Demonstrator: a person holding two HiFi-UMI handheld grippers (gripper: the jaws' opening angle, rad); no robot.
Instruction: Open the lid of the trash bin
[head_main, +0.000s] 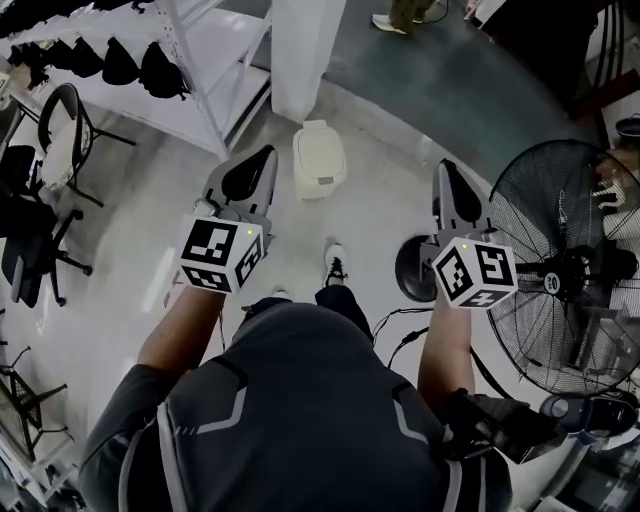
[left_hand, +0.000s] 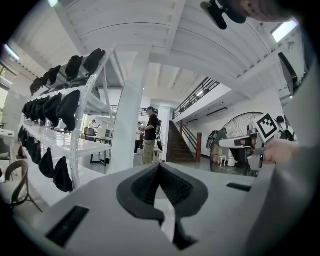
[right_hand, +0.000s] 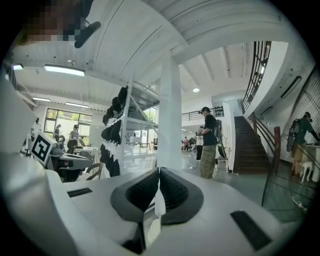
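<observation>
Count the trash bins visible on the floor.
1. The trash bin stands on the floor ahead of the person, beside the white pillar, lid shut. Others may be hidden.

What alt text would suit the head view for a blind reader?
Seen from above, a person holds the left gripper and right gripper, both shut and empty, short of a cream plastic trash bin with its lid closed. A large black wire-caged fan stands at right.
</observation>
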